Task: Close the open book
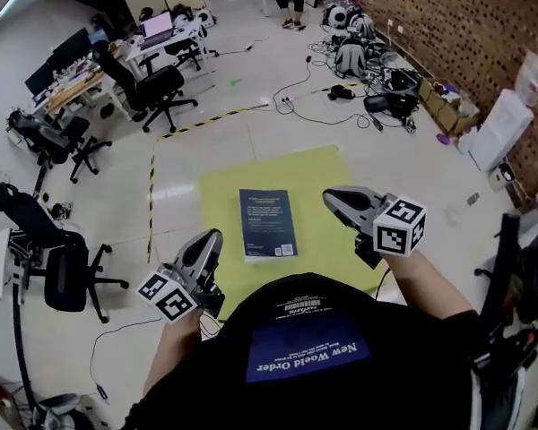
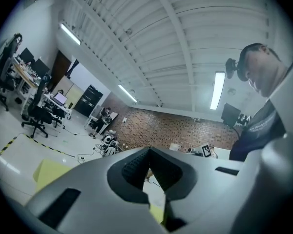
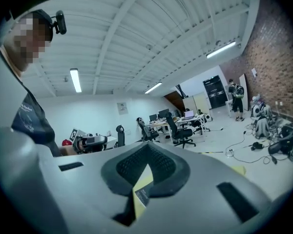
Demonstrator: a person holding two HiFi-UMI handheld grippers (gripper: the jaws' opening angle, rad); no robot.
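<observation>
Evidently the book lies shut, cover up, on the yellow mat at the centre of the frame, so the closing looks done, while the left tongs and right tongs, flanking its lower end, are both clenched on nothing.

place: open office-lab | signs: desks with monitors; swivel chairs; brick wall (loose cables too)
</observation>
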